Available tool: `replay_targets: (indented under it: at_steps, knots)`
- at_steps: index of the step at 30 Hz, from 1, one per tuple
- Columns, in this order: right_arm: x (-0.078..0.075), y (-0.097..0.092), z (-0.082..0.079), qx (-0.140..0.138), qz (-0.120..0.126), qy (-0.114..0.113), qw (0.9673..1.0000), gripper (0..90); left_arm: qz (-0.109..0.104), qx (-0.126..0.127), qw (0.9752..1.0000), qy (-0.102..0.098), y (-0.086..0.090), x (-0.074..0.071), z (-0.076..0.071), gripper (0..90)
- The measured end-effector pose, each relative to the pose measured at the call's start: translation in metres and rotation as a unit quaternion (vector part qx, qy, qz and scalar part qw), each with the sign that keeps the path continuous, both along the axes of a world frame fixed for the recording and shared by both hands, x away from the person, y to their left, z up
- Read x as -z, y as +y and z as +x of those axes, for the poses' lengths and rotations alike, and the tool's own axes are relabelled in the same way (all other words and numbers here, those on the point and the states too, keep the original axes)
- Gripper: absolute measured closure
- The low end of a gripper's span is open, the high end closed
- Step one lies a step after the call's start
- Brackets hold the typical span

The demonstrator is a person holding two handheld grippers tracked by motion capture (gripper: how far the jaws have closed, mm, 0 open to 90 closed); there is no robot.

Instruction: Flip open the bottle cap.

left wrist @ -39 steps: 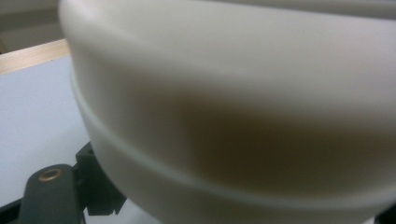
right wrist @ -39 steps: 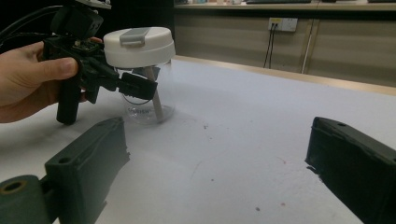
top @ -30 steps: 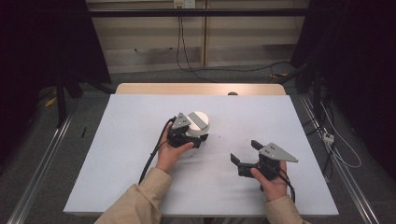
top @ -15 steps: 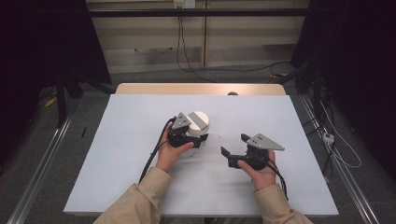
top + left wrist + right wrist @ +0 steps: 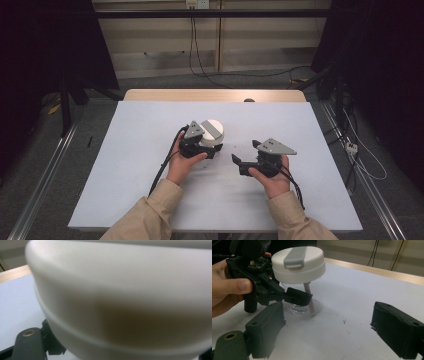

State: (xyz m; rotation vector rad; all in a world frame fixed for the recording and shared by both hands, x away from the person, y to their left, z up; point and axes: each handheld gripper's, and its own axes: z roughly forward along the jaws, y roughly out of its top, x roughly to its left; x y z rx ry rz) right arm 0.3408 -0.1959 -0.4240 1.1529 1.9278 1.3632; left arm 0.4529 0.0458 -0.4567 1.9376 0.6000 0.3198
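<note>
Jar [image 5: 212,135] sits upright near middle of the table [image 5: 125,165], clear glass or plastic body, round, with wide white lid [image 5: 298,261] that overhangs the body; lid matte and smooth, has a flat grey tab [image 5: 294,256] across its top. Right gripper view shows faint print on the clear wall low down and a pale straw-like stick [image 5: 309,300] inside, leaning. Left gripper view has the lid's curved side very close and blurred, cream-white, with a thin ridge running round it.

Left gripper [image 5: 207,149] black hard plastic, angular, grey three-cornered plate on top, black cable trailing back over table. Its jaws are closed in on the clear body under the lid, one black pad [image 5: 298,298] pressed flat on the glass in right gripper view; jar is gripped. Left hand [image 5: 182,162] wraps the gripper body, tan sleeve [image 5: 145,220] behind.

Right gripper [image 5: 244,156] same build, just right of the jar, not touching it. Jaws spread wide, have just been closing a little, nothing between them but bare table. Blocky black pads [image 5: 397,330] with rough chipped edges, brass-coloured screw insert on one arm.

Table top pale blue-white sheet, matte, few dark scuff marks and thin scratches near jar; light wood edge at far side
</note>
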Motion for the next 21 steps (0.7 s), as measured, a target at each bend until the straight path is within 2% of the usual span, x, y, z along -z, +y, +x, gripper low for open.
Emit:
replay_targets:
  at_steps: [11,16,17,19,20,21]
  knots:
    - [-0.006,0.010,0.007,-0.017,-0.009,0.002,0.9998,16.4,-0.001,0.000,1.0000,0.000,0.000,0.000,0.000,18.1]
    - [-0.006,0.012,0.009,-0.020,-0.008,0.006,0.9998,24.0,-0.001,0.000,1.0000,0.000,0.000,0.000,0.000,18.1]
    - [-0.007,0.012,0.010,-0.023,-0.009,0.005,0.9997,31.3,-0.001,0.000,1.0000,0.001,0.000,0.000,0.000,18.1]
    - [-0.008,0.013,0.011,-0.026,-0.009,0.008,0.9996,38.7,-0.002,0.000,1.0000,0.001,0.000,0.000,0.001,18.1]
    - [-0.008,0.013,0.011,-0.026,-0.009,0.008,0.9996,38.7,-0.002,0.000,1.0000,0.001,0.000,0.000,0.001,18.1]
    - [-0.009,0.014,0.011,-0.032,-0.008,0.012,0.9994,47.2,-0.002,-0.001,1.0000,0.001,0.000,0.001,0.000,18.1]
